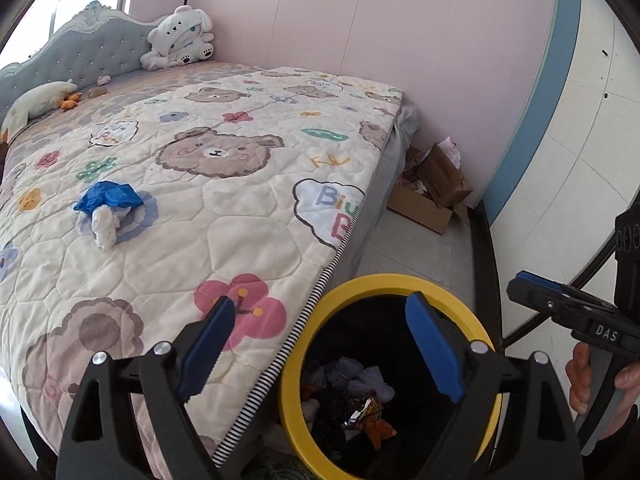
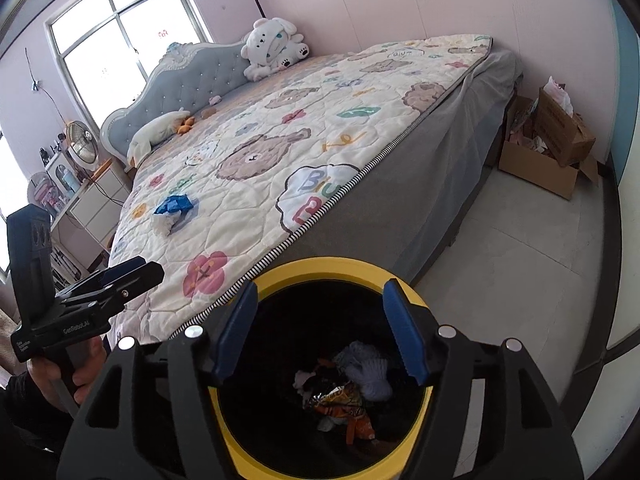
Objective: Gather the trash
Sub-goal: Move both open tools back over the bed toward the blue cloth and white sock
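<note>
A black bin with a yellow rim [image 1: 376, 280] [image 2: 332, 266] stands on the floor at the foot corner of the bed. Inside it lie a shiny orange snack wrapper [image 2: 340, 400] and white crumpled tissue [image 2: 368, 372]. My left gripper [image 1: 320, 304] is open above the bin's left rim and the bed corner, nothing between its blue pads. My right gripper [image 2: 320, 288] is open over the bin's mouth, also empty. On the quilt lie a crumpled blue bag [image 1: 110, 196] [image 2: 176, 204] and a white tissue wad [image 1: 105, 228] [image 2: 164, 224], well beyond both grippers.
The bed [image 2: 400, 216] with its bear-print quilt fills the left and middle. Plush toys [image 1: 180, 40] sit by the headboard. Open cardboard boxes [image 2: 552, 148] stand on the floor by the far wall. A nightstand with a fan [image 2: 82, 144] is beside the bed.
</note>
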`<state>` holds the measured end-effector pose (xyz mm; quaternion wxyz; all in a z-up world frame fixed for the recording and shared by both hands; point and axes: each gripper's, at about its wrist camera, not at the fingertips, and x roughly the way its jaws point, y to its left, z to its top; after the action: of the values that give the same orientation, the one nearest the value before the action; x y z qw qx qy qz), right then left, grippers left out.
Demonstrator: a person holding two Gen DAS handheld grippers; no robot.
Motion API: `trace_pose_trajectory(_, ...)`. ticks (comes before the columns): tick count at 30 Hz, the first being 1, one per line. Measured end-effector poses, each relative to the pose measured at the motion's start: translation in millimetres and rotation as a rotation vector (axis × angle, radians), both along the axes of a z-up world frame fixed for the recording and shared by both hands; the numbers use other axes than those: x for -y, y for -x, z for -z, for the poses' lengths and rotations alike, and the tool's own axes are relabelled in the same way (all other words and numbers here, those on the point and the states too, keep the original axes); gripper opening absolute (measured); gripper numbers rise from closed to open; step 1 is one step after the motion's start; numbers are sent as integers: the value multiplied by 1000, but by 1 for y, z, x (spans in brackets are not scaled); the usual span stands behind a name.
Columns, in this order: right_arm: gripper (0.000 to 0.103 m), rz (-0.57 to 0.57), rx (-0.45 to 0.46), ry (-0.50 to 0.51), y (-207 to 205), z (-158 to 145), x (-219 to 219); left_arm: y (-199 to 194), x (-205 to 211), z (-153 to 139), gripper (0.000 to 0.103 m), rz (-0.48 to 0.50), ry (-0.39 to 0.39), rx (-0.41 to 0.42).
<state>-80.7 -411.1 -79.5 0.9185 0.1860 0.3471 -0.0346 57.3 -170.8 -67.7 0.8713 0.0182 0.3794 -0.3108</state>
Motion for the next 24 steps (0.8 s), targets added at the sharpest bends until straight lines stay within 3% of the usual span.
trace_pose_trajectory(11,66,-120,24,14,-45,1,-38,-58,-54,-1,87,-158,-13,22)
trace_pose_trajectory(24,66,-297,-6,10,-145,14,-114,-156,-127,1,87,-341,-85,16)
